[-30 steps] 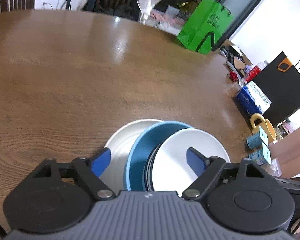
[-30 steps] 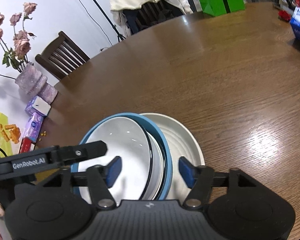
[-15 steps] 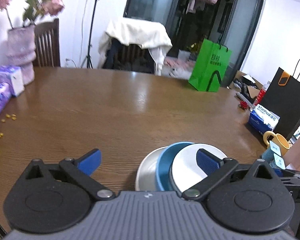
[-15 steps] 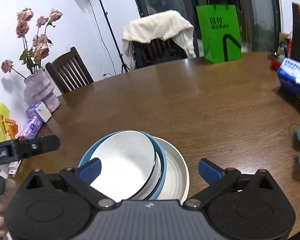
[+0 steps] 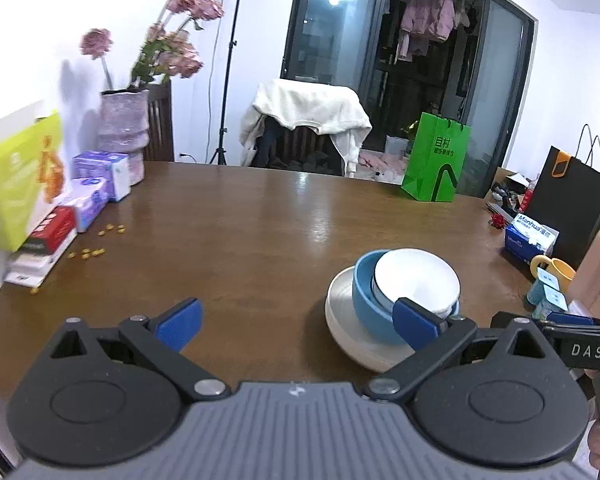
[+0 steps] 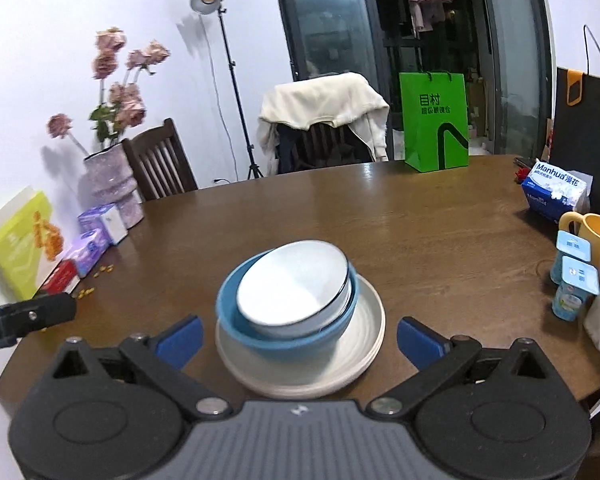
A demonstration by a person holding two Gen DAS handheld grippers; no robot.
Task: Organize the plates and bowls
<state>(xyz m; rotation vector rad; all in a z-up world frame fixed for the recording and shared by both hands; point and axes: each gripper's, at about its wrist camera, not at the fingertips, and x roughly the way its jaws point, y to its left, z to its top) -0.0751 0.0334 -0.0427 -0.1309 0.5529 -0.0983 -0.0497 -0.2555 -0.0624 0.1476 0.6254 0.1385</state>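
mug [image 6: 592,236] and yogurt cups [image 6: 572,284] flank stacked bowls [image 6: 292,296]; both grippers' jaws apart, empty.

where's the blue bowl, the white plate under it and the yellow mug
blue bowl [image 6: 236,312]: right wrist view, on its outer left wall
white plate [image 6: 366,326]: right wrist view, on its bare right rim
yellow mug [image 6: 598,236]: right wrist view, on its body

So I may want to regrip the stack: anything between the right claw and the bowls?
Nothing visible: the right claw stands open, with only bare table before the blue bowl and white bowl on the plate.
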